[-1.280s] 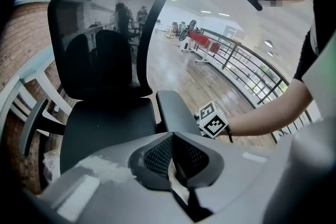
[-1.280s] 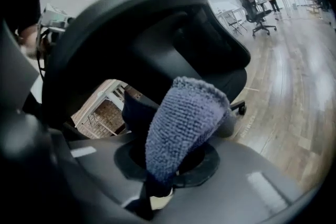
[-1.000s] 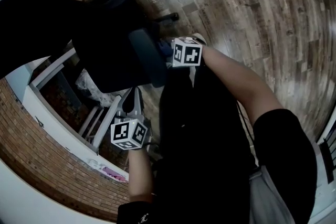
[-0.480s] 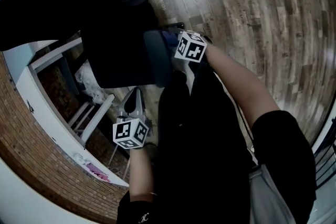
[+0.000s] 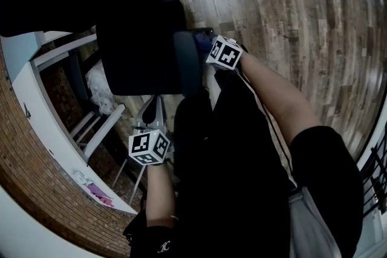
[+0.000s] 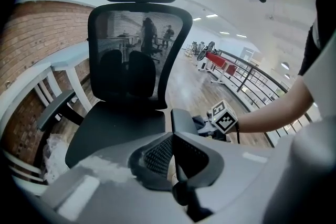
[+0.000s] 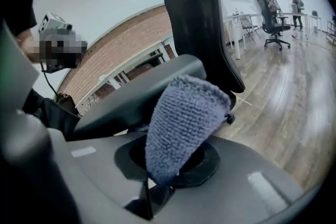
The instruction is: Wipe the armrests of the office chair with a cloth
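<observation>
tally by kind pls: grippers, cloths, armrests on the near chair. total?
Grippers: 2 (left gripper, right gripper)
Cloths: 1 (blue-grey cloth, in the right gripper)
Armrests: 2 (near armrest, far armrest)
Total: 5

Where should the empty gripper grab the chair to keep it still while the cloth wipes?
Probably the free armrest: it is a thin flat pad sticking forward, so the left gripper could come from the front, jaws above and below its end. The right gripper holds the cloth by the other armrest.
</observation>
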A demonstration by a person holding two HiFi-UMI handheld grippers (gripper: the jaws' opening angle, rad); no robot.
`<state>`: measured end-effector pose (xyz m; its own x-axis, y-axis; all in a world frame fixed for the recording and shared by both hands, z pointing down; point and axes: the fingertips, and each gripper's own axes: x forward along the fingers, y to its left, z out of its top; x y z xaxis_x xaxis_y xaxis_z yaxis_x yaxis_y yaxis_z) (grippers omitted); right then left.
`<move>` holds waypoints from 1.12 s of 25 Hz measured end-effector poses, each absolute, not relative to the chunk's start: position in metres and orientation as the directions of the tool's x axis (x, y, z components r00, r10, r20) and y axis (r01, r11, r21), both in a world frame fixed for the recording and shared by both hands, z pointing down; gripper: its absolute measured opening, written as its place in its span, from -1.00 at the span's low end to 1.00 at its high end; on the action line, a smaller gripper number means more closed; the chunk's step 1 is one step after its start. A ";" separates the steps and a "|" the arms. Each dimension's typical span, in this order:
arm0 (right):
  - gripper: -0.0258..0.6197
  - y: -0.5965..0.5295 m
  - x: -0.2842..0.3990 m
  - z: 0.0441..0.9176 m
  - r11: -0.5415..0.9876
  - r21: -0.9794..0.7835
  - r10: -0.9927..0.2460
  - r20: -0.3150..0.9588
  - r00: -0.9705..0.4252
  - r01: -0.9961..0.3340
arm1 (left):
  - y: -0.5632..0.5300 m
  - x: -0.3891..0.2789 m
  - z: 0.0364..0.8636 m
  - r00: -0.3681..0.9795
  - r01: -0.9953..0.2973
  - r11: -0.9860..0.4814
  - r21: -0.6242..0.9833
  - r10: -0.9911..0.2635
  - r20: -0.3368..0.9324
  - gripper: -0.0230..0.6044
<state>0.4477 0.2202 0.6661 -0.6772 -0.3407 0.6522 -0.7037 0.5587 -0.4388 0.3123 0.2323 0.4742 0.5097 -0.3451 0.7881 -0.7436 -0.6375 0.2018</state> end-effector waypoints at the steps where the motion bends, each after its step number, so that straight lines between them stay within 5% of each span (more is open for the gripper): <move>1: -0.73 0.226 0.447 0.660 0.565 -0.439 -0.336 0.651 -0.681 -0.699 | 0.231 0.314 0.473 0.517 -0.743 -0.636 0.206 -0.351 0.781 -0.91; 7: -0.72 0.256 0.463 0.624 0.468 -0.327 -0.419 0.736 -0.532 -0.821 | 0.222 0.310 0.464 0.582 -0.724 -0.646 0.243 -0.383 0.717 -0.91; 16: -0.72 0.239 0.444 0.529 0.048 -0.153 -0.687 0.712 -0.144 -0.987 | 0.181 0.229 0.475 0.648 -0.684 -0.661 0.310 -0.354 0.675 -0.91; 21: -0.72 0.208 0.396 0.476 -0.212 -0.244 -0.850 0.524 0.055 -0.946 | 0.146 0.176 0.484 0.682 -0.630 -0.719 0.294 -0.332 0.652 -0.91; 28: -0.71 0.157 0.302 0.494 -0.451 -0.325 -0.841 0.467 0.274 -0.831 | 0.085 0.116 0.488 0.718 -0.522 -0.814 0.256 -0.257 0.646 -0.91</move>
<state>0.3022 0.1566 0.4935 0.2741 -0.8408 0.4668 -0.8311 -0.4513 -0.3250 0.1157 0.0846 0.4883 0.7184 -0.2573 0.6463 -0.5216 -0.8139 0.2558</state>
